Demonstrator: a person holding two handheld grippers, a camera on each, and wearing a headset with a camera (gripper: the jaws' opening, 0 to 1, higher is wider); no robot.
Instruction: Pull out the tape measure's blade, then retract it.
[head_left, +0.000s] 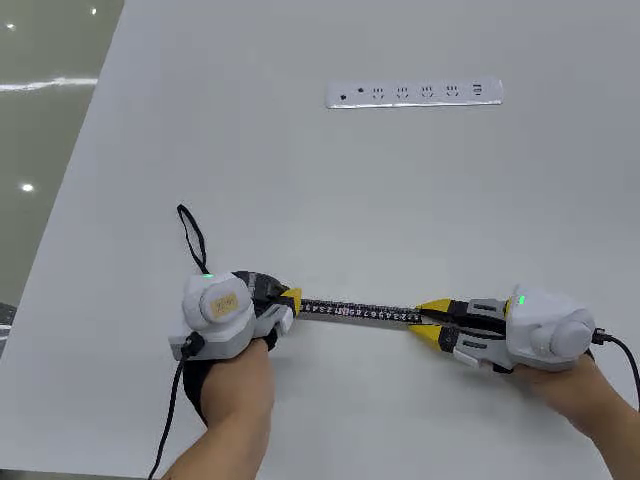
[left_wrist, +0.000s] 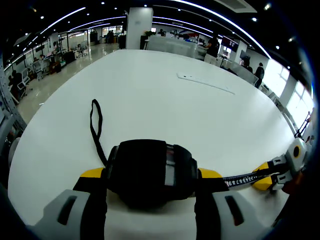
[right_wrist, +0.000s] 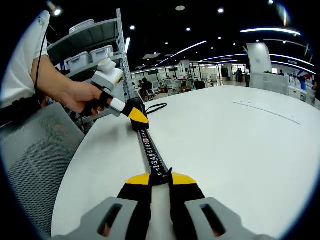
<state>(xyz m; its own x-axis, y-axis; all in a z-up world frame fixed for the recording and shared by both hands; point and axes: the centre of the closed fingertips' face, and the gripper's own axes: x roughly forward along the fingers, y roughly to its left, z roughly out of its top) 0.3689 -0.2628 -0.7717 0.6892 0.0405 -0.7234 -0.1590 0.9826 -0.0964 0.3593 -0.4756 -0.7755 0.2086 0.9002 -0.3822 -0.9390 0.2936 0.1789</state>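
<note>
Head view, surroundings: white table (head_left: 300, 180); power strip (head_left: 413, 93) well ahead of both grippers; black strap (head_left: 192, 238) looped flat on the table just beyond the left gripper.
Head view, left gripper (head_left: 285, 305): clamped on the tape measure case (head_left: 262, 290); gripped from behind by a hand (head_left: 240, 375).
Head view, right gripper (head_left: 432, 322): yellow tips pinched on the far end of the blade (head_left: 360, 312); blade drawn out, spanning straight from one gripper to the other; touching the table or just above it, cannot tell.
Left gripper view, surroundings: strap trailing ahead and left of the jaws; power strip far ahead; open office beyond the table edge.
Left gripper view, grip: jaws spread wide around the black case, a yellow tip against each side.
Left gripper view, extra: blade leaving the case on the right, reaching the right gripper at the right margin.
Right gripper view, surroundings: shelf rack (right_wrist: 90, 45) with bins and a mesh chair back (right_wrist: 35, 155) left of the jaws; power strip off to the right.
Right gripper view, grip: jaws almost together, nipping the blade tip; blade running straight ahead to the left gripper.
Right gripper view, extra: printed numerals legible along the blade; hand wrapped round the left gripper, white sleeve behind.
</note>
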